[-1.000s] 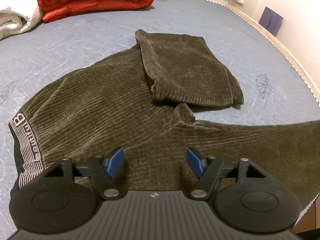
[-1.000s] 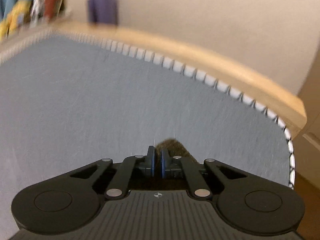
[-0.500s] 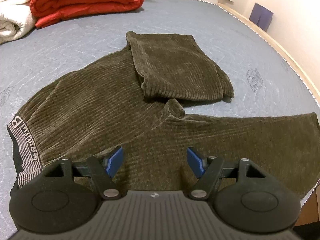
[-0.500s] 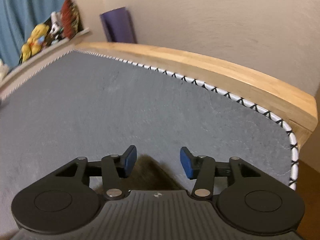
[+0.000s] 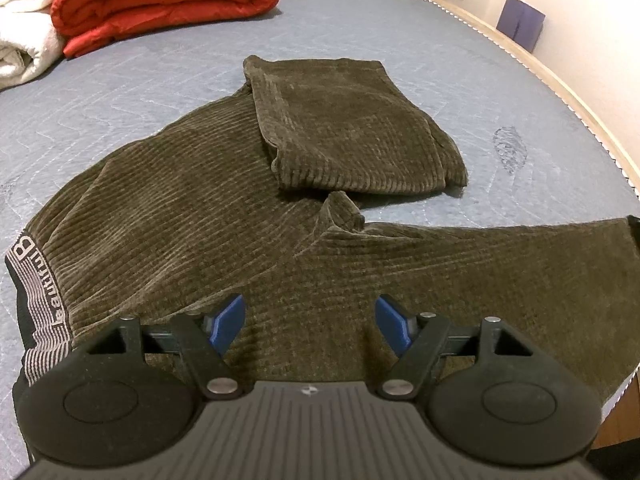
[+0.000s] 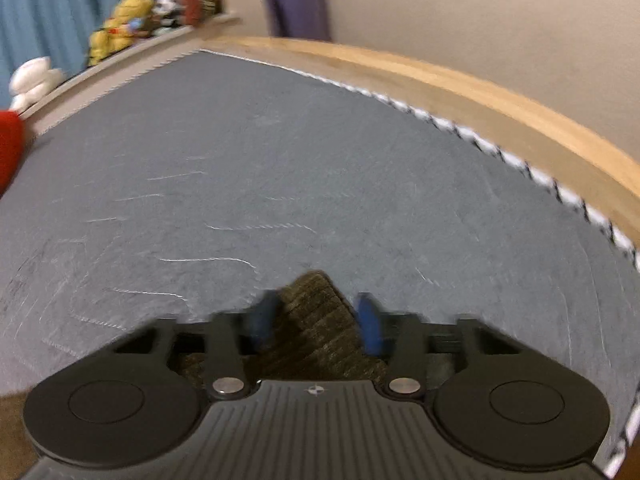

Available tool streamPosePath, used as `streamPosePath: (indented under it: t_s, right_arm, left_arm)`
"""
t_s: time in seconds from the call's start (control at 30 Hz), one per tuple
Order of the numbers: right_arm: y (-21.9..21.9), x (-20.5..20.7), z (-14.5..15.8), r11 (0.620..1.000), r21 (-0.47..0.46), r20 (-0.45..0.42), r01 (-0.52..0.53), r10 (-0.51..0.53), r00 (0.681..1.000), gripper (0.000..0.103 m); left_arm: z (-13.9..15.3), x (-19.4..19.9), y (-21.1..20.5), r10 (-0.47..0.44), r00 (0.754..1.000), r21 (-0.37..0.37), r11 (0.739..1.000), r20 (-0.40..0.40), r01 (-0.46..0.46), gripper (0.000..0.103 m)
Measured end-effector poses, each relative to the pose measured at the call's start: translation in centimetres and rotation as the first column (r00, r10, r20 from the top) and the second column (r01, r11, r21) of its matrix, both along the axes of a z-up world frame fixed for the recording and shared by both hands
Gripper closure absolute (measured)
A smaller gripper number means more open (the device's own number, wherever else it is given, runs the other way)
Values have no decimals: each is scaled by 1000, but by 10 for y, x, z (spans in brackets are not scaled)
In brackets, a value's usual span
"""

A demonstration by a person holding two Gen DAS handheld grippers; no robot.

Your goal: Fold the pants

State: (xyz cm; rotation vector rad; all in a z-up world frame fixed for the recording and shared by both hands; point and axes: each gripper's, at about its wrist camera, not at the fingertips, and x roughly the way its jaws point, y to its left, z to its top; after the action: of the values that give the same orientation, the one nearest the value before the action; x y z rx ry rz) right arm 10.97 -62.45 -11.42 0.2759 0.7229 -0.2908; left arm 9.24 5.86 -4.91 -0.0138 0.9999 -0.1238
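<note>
Over the pants: my left gripper (image 5: 310, 322) hovers above the seat of the brown corduroy pants (image 5: 192, 216), its jaws wide apart with nothing between them.
Pants, where they lie: spread on the grey bed cover (image 5: 120, 92); the waistband (image 5: 38, 300) is at the left of the seat, one leg is doubled back on itself beyond the seat, and the other leg (image 5: 500, 264) runs out to the right of it.
Right gripper: my right gripper (image 6: 316, 320) is at the cuff (image 6: 316, 312) of that right-hand leg, its jaws closing with the cloth between them; the view is blurred, so I cannot tell whether the pads press on it yet.
Risk, thin bite: I may catch only the cuff's corner or its top layer, so the leg would slip out or sag open when lifted.
Risk, bed edge: the cuff lies near the wooden frame (image 6: 500, 108), so a dropped leg could slide off.
Risk, crooked fold: the bunched ridge beside the seat could leave a lumpy fold.
</note>
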Motion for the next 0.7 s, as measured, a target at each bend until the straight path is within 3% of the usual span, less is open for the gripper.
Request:
streamPosePath:
  t_s: [0.03, 0.07, 0.17, 0.3, 0.4, 0.5, 0.57, 0.63, 0.7]
  right_arm:
    - [0, 1, 2, 1000, 5, 6, -22, 22, 1000, 89]
    - [1, 1, 6, 999, -3, 23, -33, 33, 999, 91]
    - [9, 2, 17, 995, -68, 82, -67, 73, 994, 93]
    - [11, 0, 35, 994, -105, 196, 10, 11, 981, 93]
    - [19, 11, 35, 988, -151, 160, 36, -11, 987, 91]
    - [21, 20, 27, 977, -198, 72, 80, -66, 995, 84]
    - [16, 15, 31, 967, -213, 66, 141, -130, 989, 70]
    - [1, -3, 38, 967, -159, 101, 197, -182, 978, 63]
    - [-17, -24, 43, 969, -94, 115, 227, -216, 970, 63]
  left_arm:
    - [-1, 2, 0, 2, 1000, 1, 1000, -2, -2, 26]
    - [-2, 3, 0, 3, 1000, 3, 1000, -4, -3, 26]
    - [-6, 7, 1, 8, 1000, 8, 1000, -11, -8, 26]
    - [-7, 8, -1, 3, 1000, 11, 1000, -14, -3, 26]
    - [-5, 6, -1, -1, 1000, 8, 1000, -9, 1, 26]
    - [-1, 3, 0, -2, 1000, -2, 1000, 1, 2, 26]
    - [2, 1, 1, -4, 1000, -6, 1000, 6, 4, 26]
    - [5, -1, 1, -10, 1000, -11, 1000, 13, 10, 26]
    - [8, -4, 2, -14, 1000, -16, 1000, 20, 15, 26]
